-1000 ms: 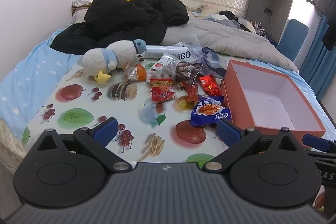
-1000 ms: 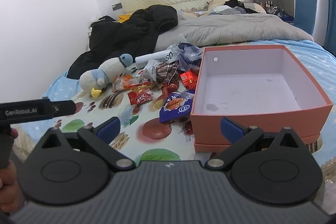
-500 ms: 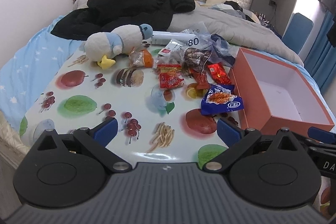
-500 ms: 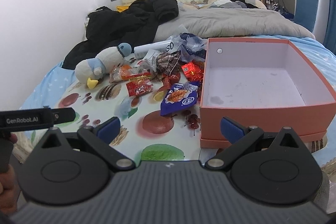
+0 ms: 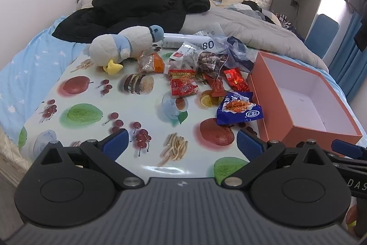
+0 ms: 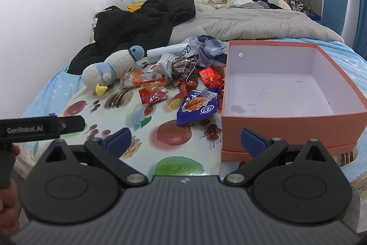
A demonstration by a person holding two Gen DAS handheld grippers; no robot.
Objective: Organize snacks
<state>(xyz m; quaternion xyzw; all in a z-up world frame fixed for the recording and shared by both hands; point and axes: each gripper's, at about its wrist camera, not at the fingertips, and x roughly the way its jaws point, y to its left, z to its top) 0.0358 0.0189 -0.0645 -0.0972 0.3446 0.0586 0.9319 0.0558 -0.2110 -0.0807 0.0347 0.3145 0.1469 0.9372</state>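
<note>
Both hand-held grippers idle, nothing held. Left hand-held gripper (image 5: 180,143) has its jaws spread wide above the near edge of the desk (image 5: 75,93); right hand-held gripper (image 6: 185,141) likewise wide, hovering at the near corner of the orange box (image 6: 293,121).

Snacks lie in a loose heap on the fruit-print desk top, left of the box, which is empty. Nearest item: blue shrimp-snack packet (image 5: 238,110), flat, just beside the box's left wall, possibly touching it. Behind it: red packet (image 5: 183,88), small shiny red packet (image 5: 236,79), clear bag of dark dried fruit (image 5: 211,62), orange-labelled bag (image 5: 151,63). Plush duck (image 5: 126,43) sits at the far left of the heap; not a snack.

Key relation: the blue packet lies ahead and slightly right of the left gripper's centreline, ahead and slightly left of the right gripper's (right wrist view (image 6: 197,107)). Its long axis runs roughly crosswise, tilted toward the box. The right gripper looks marginally nearer and is already next to the box.

Judgement: sorting not yet begun. Likely first pick is the blue packet, a short carry into the box. Thin, flat foil; a grasp at a crimped end seems easiest.
</note>
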